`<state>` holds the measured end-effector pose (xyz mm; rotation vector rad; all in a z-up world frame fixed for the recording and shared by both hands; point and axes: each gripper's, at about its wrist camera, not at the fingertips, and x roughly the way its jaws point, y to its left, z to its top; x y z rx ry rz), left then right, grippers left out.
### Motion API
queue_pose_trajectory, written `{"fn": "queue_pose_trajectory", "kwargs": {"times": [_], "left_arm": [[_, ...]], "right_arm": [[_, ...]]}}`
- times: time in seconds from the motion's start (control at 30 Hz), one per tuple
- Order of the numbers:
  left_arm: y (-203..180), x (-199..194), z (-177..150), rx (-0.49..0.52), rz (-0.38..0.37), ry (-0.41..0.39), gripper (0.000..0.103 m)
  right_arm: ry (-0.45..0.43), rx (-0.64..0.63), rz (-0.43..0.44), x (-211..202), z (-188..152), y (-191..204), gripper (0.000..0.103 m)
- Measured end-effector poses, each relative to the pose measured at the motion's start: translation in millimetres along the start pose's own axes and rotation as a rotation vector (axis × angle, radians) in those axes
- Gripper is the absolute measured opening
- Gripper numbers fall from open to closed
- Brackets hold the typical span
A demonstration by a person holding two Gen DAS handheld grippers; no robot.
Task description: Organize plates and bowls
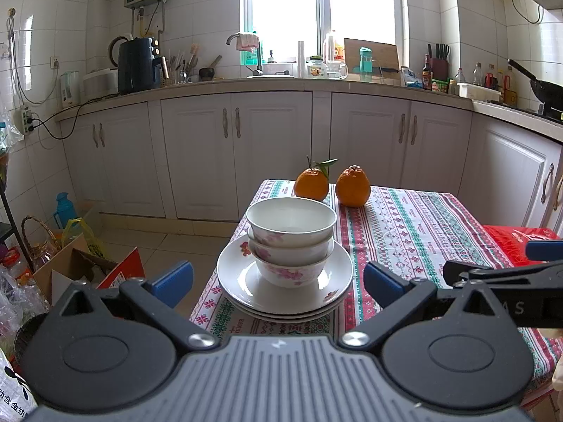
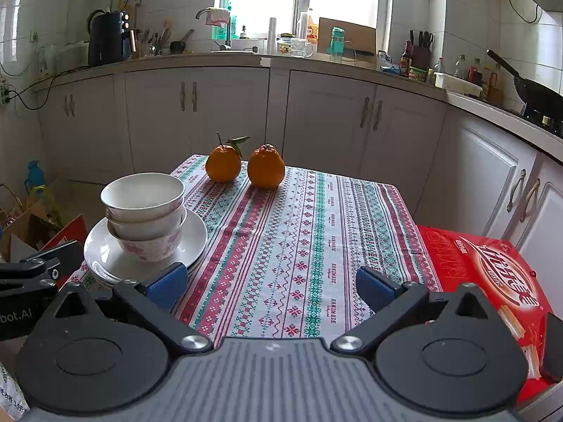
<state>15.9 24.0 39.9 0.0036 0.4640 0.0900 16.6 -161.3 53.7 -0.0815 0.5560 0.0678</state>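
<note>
Three white bowls with pink flowers (image 1: 291,235) are nested on a stack of white plates (image 1: 242,281) near the table's left front corner. My left gripper (image 1: 278,283) is open and hovers just in front of the stack, one blue pad on each side, touching nothing. In the right wrist view the same bowls (image 2: 144,211) and plates (image 2: 195,235) sit at the left. My right gripper (image 2: 271,286) is open over the patterned tablecloth (image 2: 299,232), to the right of the stack and holding nothing.
Two oranges (image 1: 330,185) sit at the table's far edge. A red box (image 2: 492,267) lies on the right side of the table. Cardboard boxes and bags (image 1: 70,267) crowd the floor to the left. White cabinets (image 1: 235,154) and a cluttered counter stand behind.
</note>
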Motion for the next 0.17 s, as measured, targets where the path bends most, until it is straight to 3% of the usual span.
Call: {"fn": "queue_pose_trajectory", "kwargs": {"times": [0.17], "left_arm": [[0.0,-0.2,0.0,0.0,0.003,0.001,0.102]], "right_arm": [[0.003,0.003,0.0,0.3,0.1,-0.4,0.103]]}}
